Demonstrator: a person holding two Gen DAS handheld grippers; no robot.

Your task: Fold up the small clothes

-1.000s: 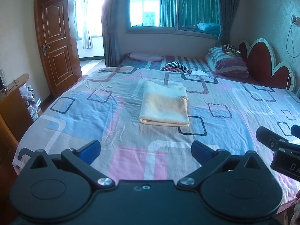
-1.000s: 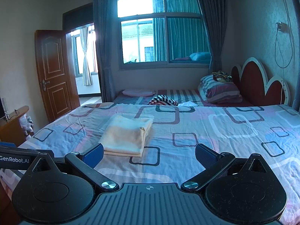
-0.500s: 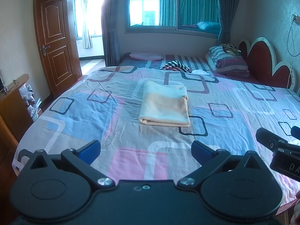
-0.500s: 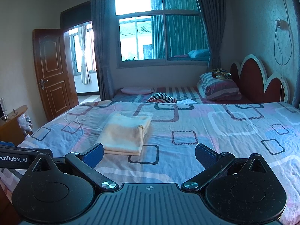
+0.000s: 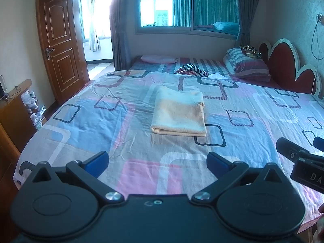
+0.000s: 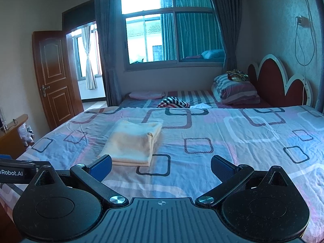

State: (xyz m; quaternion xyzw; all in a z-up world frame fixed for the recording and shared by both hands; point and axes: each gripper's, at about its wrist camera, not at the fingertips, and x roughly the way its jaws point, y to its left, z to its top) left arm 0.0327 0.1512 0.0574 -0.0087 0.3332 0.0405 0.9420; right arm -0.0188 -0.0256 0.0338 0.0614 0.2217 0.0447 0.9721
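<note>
A folded pale yellow garment (image 5: 179,113) lies flat in the middle of the patterned bedsheet (image 5: 101,125); it also shows in the right wrist view (image 6: 133,143). My left gripper (image 5: 157,161) is open and empty, held above the bed's near edge, well short of the garment. My right gripper (image 6: 161,165) is open and empty, near the garment's front right corner but apart from it. The right gripper's body shows at the right edge of the left wrist view (image 5: 299,162).
A striped garment (image 5: 192,68) and a white item lie further back on the bed. Pillows (image 5: 247,65) rest by the red headboard (image 5: 287,66). A wooden cabinet (image 5: 14,109) stands left of the bed, with an open door (image 5: 58,46) behind it.
The right wrist view has tilted up slightly and drawn back a little; the garment sits lower in frame. The left gripper has barely moved. Both grippers stay open.
</note>
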